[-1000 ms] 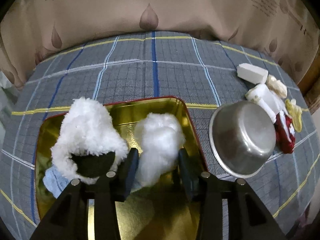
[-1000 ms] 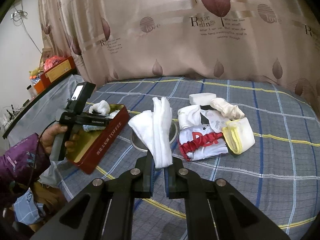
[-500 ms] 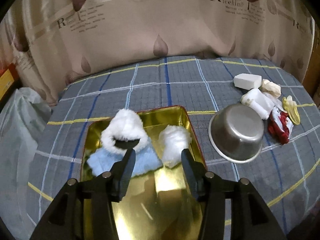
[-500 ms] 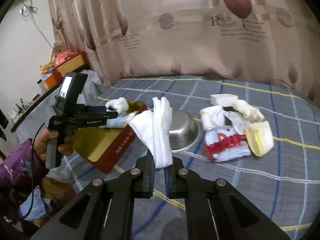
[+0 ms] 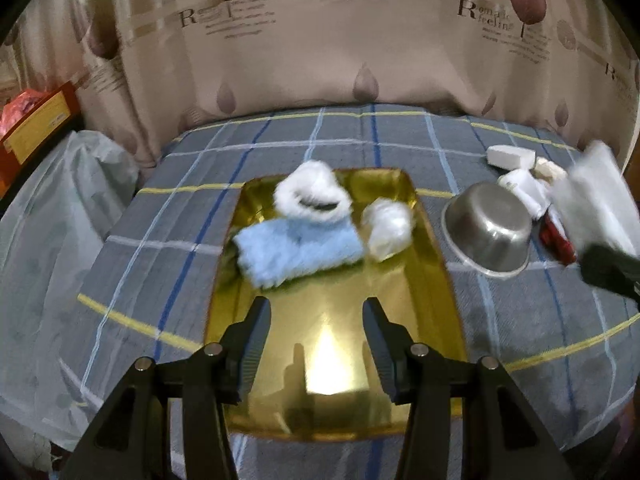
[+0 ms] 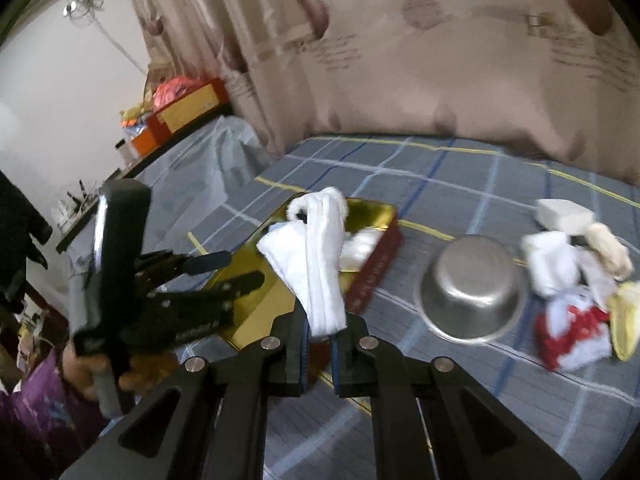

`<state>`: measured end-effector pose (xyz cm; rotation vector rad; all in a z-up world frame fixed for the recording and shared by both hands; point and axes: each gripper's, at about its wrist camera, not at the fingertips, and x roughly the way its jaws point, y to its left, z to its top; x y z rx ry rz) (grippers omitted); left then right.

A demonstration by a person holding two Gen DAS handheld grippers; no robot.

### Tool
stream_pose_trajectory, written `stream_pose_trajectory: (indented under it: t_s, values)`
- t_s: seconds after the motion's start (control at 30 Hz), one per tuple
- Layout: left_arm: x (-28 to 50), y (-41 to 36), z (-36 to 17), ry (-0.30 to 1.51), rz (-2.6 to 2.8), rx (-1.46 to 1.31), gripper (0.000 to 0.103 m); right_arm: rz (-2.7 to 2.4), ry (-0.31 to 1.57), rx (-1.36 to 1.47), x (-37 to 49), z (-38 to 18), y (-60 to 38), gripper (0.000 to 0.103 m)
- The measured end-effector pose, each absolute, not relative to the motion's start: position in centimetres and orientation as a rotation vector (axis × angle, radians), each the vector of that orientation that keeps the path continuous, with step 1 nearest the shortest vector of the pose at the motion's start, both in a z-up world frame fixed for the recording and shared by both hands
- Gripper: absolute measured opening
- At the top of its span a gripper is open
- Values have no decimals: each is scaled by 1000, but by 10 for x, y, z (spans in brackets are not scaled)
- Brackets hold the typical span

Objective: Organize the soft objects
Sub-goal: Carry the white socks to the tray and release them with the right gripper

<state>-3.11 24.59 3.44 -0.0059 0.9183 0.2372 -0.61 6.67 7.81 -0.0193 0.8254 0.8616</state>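
Observation:
A gold tin tray (image 5: 336,332) with red sides (image 6: 374,272) lies on the plaid bed. In it lie a light blue fluffy cloth (image 5: 298,250), a white fluffy ring-shaped piece (image 5: 314,194) and a white fluffy ball (image 5: 388,226). My left gripper (image 5: 316,320) is open and empty above the tray's near half; it also shows in the right wrist view (image 6: 216,270). My right gripper (image 6: 320,330) is shut on a folded white cloth (image 6: 316,264), held in the air near the tray's right side. That cloth shows blurred in the left wrist view (image 5: 596,196).
A steel bowl (image 5: 490,232) stands right of the tray (image 6: 472,294). Beyond it lies a pile of soft items (image 6: 576,280): white, cream, yellow and red-and-white pieces. A curtain hangs behind the bed. A plastic-covered surface (image 5: 52,208) is on the left.
My left gripper has let go of the white fluffy ball and pulled back from it, open. My right gripper has carried the white cloth left, toward the tray.

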Motion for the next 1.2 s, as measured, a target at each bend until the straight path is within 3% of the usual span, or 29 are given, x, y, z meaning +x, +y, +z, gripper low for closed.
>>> stream_pose_trajectory:
  t_s: [0.5,1.0,1.07,1.2]
  values:
    - [-93,328,16,954,401,-204,49,905,1031,-117,23,20,196,8]
    - [-93,321,19,941,389,-192,49,877,1102,-220,39,-7,247,12]
    - [-93,321,18,946,390,-188,49,872,1097,-225,39,-7,248,19]
    - [-92,320,17,952,387,-181,49,867,1061,-177,38,1,239,44]
